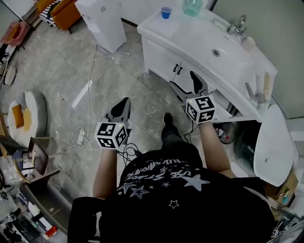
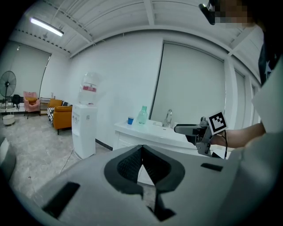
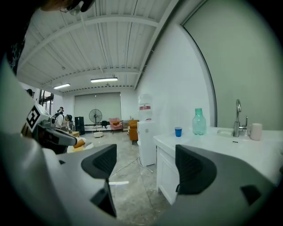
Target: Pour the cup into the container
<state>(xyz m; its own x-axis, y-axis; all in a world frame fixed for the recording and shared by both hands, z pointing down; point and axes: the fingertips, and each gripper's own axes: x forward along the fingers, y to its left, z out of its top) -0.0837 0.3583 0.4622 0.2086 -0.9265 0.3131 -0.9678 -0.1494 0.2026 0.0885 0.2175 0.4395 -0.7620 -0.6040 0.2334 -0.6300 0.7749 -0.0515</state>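
A small blue cup [image 1: 166, 12] stands at the far end of the white vanity counter [image 1: 190, 35], with a green bottle [image 1: 192, 6] just right of it. Both grippers hang low in front of the person, well short of the counter. My right gripper [image 1: 183, 79] is open and holds nothing; its view shows the cup [image 3: 178, 131] and the bottle [image 3: 199, 121] far beyond the wide gap of the gripper [image 3: 146, 165]. My left gripper [image 1: 124, 102] is shut and empty, over the floor. Past its closed tips [image 2: 142, 154], the cup [image 2: 130, 120] and bottle [image 2: 142, 115] are small.
A sink basin [image 1: 216, 51] with a faucet [image 1: 237, 23] and a white mug [image 1: 248, 43] takes up the counter's right part. A water dispenser [image 1: 102, 21] stands left of the vanity. A power strip [image 1: 80, 137] and cables lie on the floor at left.
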